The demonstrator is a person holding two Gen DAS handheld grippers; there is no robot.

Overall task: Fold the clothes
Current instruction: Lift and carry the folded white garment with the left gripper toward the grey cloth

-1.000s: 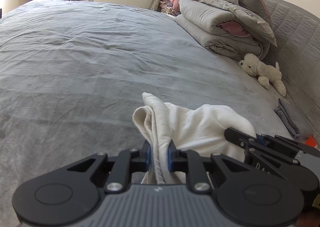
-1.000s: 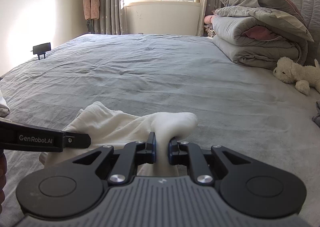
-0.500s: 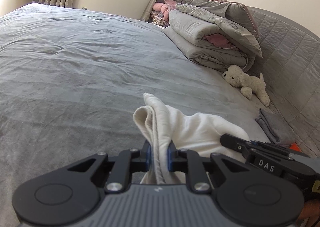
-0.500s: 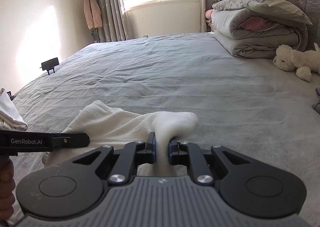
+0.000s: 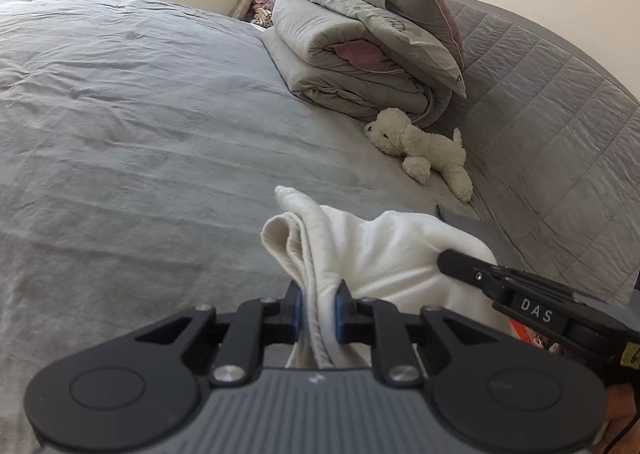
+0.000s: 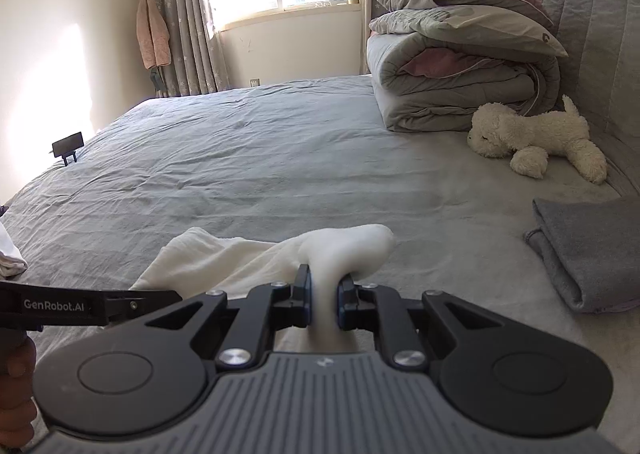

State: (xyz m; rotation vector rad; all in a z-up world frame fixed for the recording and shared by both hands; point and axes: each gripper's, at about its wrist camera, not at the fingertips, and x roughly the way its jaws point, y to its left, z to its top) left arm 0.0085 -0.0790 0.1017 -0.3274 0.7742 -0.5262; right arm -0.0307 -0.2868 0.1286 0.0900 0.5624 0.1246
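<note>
Fingers of both our grippers, left (image 5: 318,304) and right (image 6: 323,300), are clenched on the white cloth (image 5: 384,250), one bunched end each, so it hangs between them above the bed (image 6: 280,158), near the folded grey cloth (image 6: 592,254), probably for carrying.

- The left gripper (image 5: 318,308) has its two blue-padded fingers (image 5: 297,308) pressed together on a fold of white cloth (image 5: 384,250).
- The right gripper (image 6: 323,304) pinches the same cloth in the same way, near the left one.
- A hand (image 6: 16,382) is partly visible at the left gripper's handle.
</note>
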